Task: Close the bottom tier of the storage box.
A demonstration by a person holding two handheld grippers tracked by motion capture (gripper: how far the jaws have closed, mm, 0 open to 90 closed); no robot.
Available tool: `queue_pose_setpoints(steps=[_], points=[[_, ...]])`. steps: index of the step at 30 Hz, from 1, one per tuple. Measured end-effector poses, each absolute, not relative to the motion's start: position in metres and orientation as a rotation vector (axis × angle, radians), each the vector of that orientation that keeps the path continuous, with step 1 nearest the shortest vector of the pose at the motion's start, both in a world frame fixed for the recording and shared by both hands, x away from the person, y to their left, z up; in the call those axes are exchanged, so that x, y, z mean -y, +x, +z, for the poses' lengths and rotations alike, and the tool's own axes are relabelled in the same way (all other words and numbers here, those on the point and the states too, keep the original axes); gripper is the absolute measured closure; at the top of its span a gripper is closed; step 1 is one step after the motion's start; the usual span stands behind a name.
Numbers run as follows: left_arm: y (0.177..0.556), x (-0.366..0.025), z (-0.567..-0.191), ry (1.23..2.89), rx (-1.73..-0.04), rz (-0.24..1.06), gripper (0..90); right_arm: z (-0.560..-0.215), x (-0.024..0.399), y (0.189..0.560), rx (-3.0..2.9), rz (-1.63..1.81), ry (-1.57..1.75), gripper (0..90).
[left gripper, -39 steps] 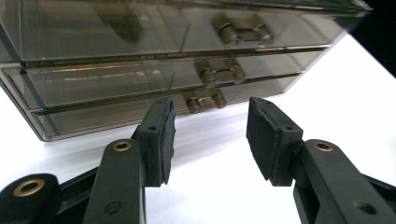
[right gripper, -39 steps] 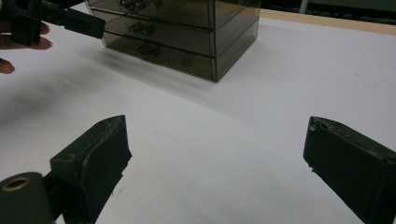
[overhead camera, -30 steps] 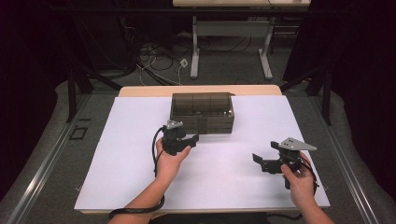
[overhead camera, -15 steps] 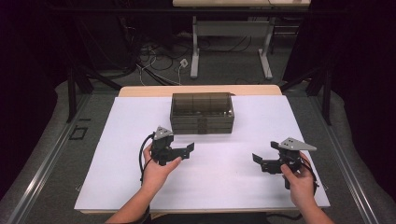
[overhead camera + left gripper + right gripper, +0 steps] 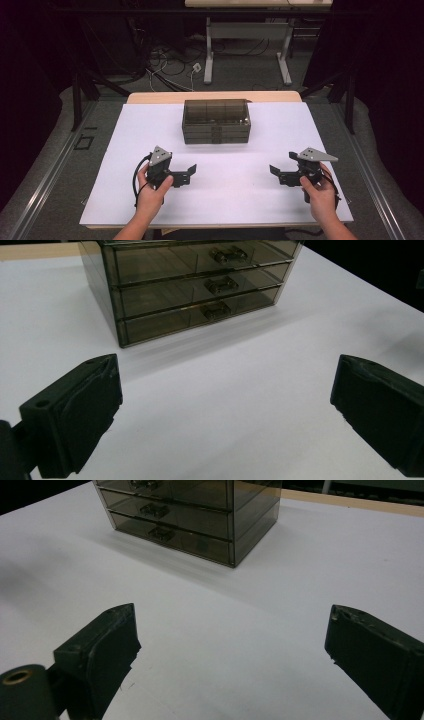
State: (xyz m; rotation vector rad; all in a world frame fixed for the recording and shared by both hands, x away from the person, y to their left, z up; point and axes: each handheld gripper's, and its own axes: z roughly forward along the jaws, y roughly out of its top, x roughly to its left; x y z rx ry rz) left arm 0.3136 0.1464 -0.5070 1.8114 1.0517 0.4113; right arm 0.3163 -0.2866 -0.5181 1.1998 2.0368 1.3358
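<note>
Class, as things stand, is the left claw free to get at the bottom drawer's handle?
Probably yes: the left claw is open, and bare white table lies between it and the handle.

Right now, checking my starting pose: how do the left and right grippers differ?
The left gripper sits nearer the table's middle; the right gripper sits near the table's right edge. The left points right, the right points left, so they face each other. Both are open, holding nothing, well short of the drawer box.
</note>
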Motion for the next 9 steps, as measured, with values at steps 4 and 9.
queue_pose_setpoints(steps=[4, 9], points=[[0.305, -0.154, -0.509, 1.833, -1.009, 0.465, 0.2, -0.518, 0.287, 0.316, -2.040, 1.329, 1.196, 6.2], [0.297, -0.162, -0.513, 1.855, -0.966, 0.536, 0.2, -0.519, 0.288, 0.318, -2.056, 1.313, 1.185, 6.2]])
